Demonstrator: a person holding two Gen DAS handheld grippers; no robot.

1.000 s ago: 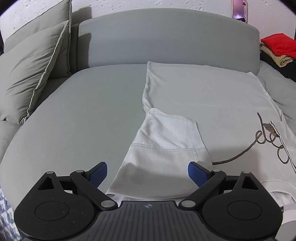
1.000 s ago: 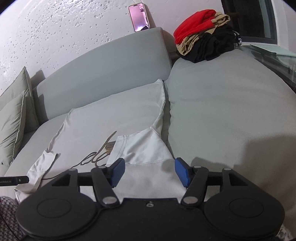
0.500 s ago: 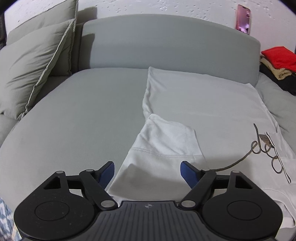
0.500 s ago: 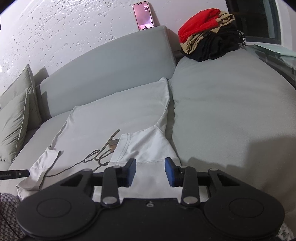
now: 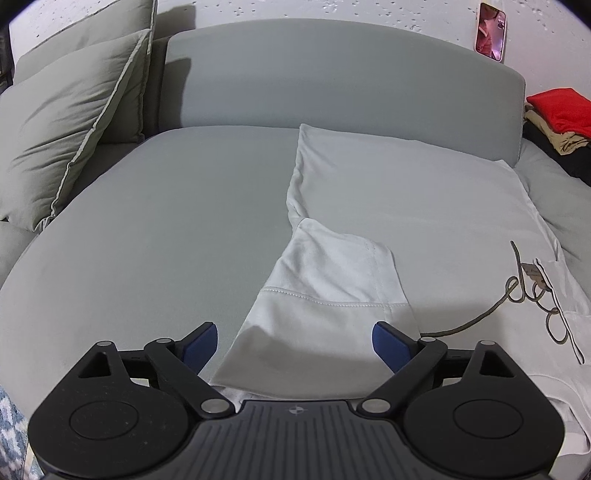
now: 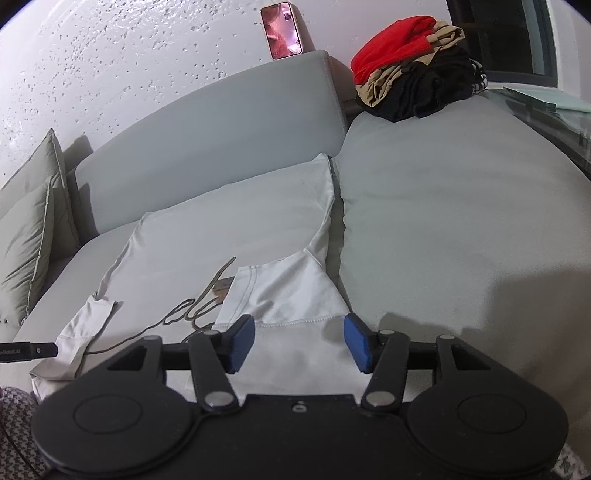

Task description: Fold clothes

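Observation:
A white T-shirt (image 5: pixel 406 206) with brown script lettering (image 5: pixel 535 295) lies flat on the grey sofa seat (image 5: pixel 147 240). Both sleeves are folded inward. My left gripper (image 5: pixel 295 343) hovers over the folded left sleeve (image 5: pixel 332 273); its jaws are opening wide, the cloth lies under the gap, and the pads do not press on it. In the right wrist view, my right gripper (image 6: pixel 299 341) hangs over the folded right sleeve (image 6: pixel 288 288). Its jaws are opening too, about half wide, with the cloth below them and not pinched.
A pile of red, tan and black clothes (image 6: pixel 410 74) sits at the sofa's far right corner. A phone (image 6: pixel 282 29) leans on the backrest top against the wall. Grey pillows (image 5: pixel 66 122) stand at the left end. A glass tabletop (image 6: pixel 546 107) borders the right.
Both grippers narrowed their jaws half a second ago and have widened again. The shirt and its folded sleeves lie as before, and neither hand has shifted noticeably.

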